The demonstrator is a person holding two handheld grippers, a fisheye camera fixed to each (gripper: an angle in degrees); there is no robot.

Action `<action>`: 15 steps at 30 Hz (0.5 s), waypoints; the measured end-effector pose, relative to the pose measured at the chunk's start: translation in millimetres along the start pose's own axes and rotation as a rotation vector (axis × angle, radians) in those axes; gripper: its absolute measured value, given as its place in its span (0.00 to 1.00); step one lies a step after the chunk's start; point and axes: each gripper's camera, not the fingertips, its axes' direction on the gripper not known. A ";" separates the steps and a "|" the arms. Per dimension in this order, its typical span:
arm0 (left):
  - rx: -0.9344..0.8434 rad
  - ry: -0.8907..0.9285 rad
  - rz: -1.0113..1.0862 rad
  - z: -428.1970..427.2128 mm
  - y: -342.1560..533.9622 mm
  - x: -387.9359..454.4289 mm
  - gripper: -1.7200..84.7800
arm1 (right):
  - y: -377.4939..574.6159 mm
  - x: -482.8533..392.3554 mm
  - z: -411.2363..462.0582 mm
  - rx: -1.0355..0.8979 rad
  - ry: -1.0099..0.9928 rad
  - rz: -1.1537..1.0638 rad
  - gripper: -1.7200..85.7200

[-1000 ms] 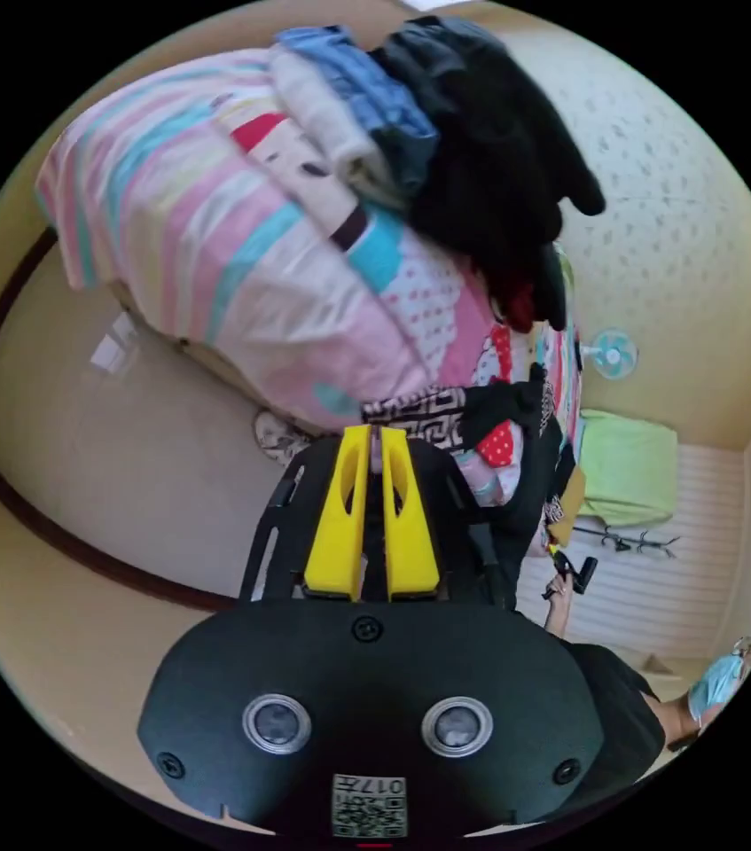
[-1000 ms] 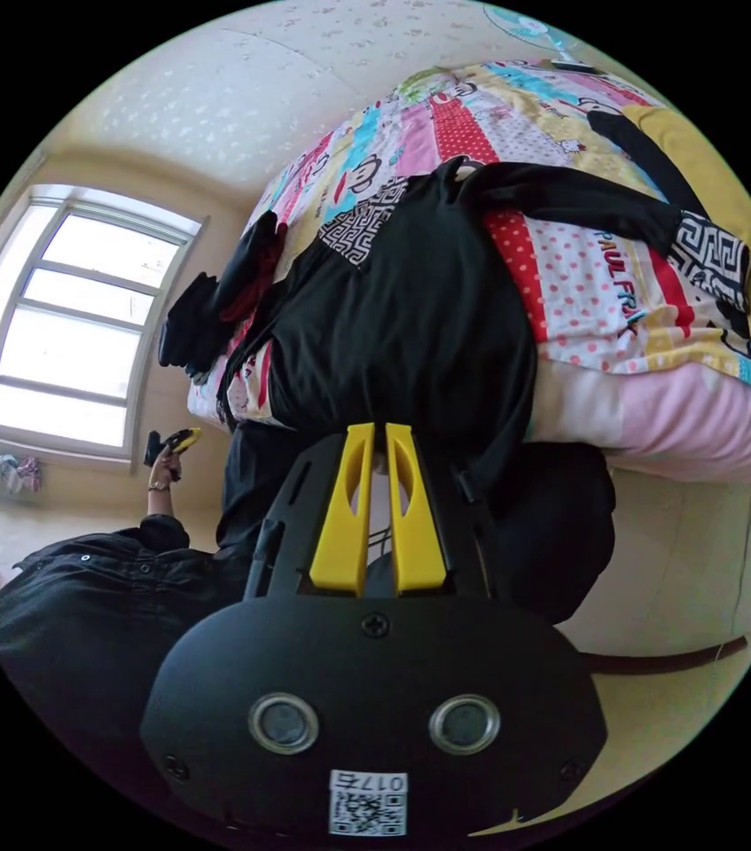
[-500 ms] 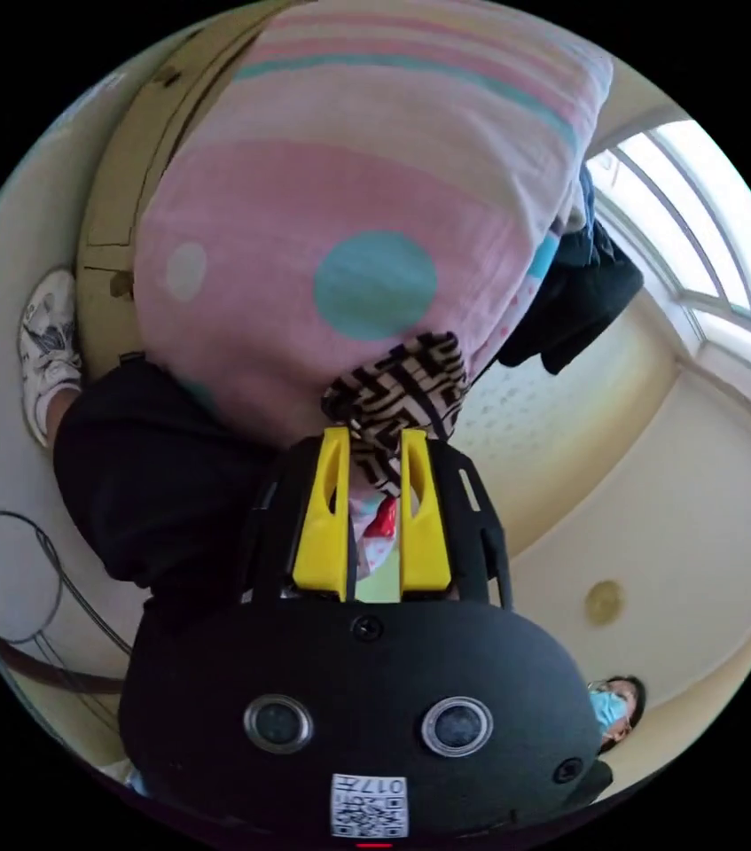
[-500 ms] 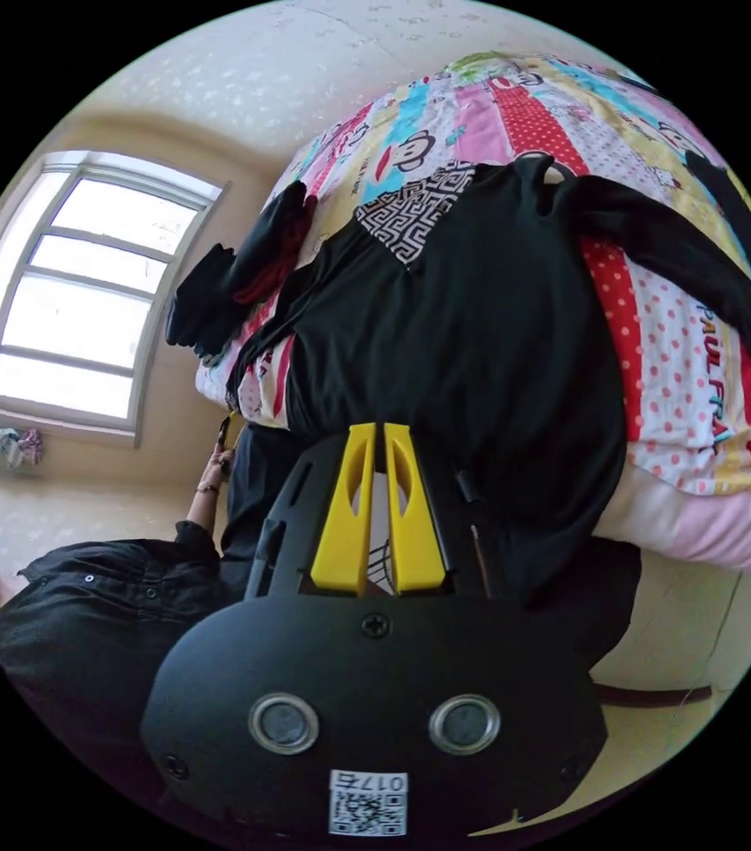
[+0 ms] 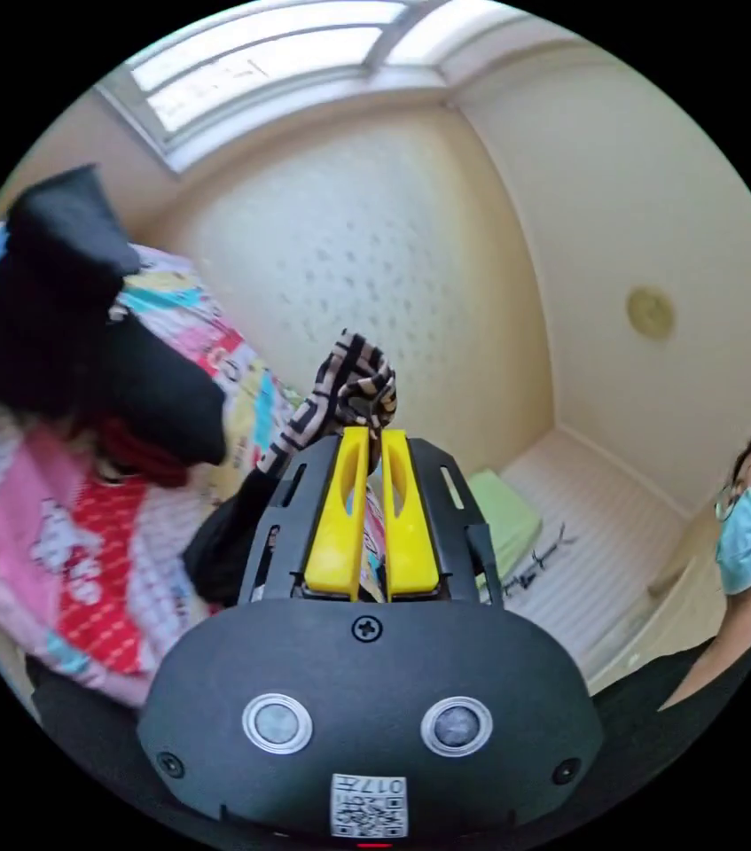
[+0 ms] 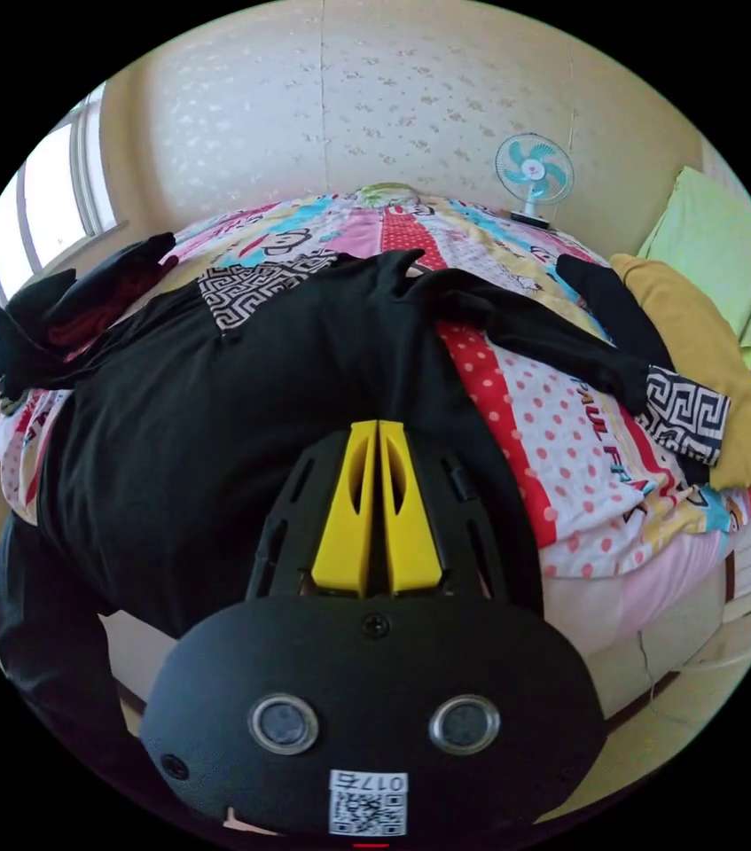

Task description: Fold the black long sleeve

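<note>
The black long sleeve [image 6: 242,399] lies spread on the colourful bedspread [image 6: 570,443]. One sleeve stretches right to a black-and-white patterned cuff [image 6: 685,403], and a patterned patch [image 6: 251,284] lies near the collar. My right gripper [image 6: 379,430] is shut, tips against the black body; I cannot tell whether cloth is pinched. In the left gripper view, my left gripper [image 5: 366,436] is shut on a bunched patterned cuff [image 5: 353,381]. Its black sleeve [image 5: 224,541] trails down toward the bed.
A pile of dark clothes [image 5: 65,292] sits on the bed's far side [image 6: 56,310]. A yellow pillow [image 6: 703,355], green bedding [image 6: 721,239] and a small fan [image 6: 533,173] lie beyond. A person in a mask [image 5: 747,532] stands at the right.
The left gripper has lifted the patterned cuff from the bed's edge up over the bed, and its view swung toward wall and ceiling. The right jaws closed their narrow gap as that view rose.
</note>
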 end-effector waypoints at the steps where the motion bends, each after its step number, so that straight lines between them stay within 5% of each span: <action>1: -0.085 0.059 0.014 58.7 10.3 20.5 0.07 | 1.0 5.1 -1.2 -0.002 -0.034 0.008 0.03; 4: -0.394 0.203 0.033 188.1 59.4 63.2 0.12 | 4.0 29.0 -7.7 -0.007 -0.176 0.063 0.03; 8: -0.518 0.116 0.104 225.7 120.2 83.7 0.14 | 13.0 55.3 -36.7 -0.060 -0.272 0.066 0.04; 15: -0.672 -0.470 0.044 182.4 168.6 11.2 0.17 | 29.2 105.7 -92.6 0.005 -0.268 0.181 0.12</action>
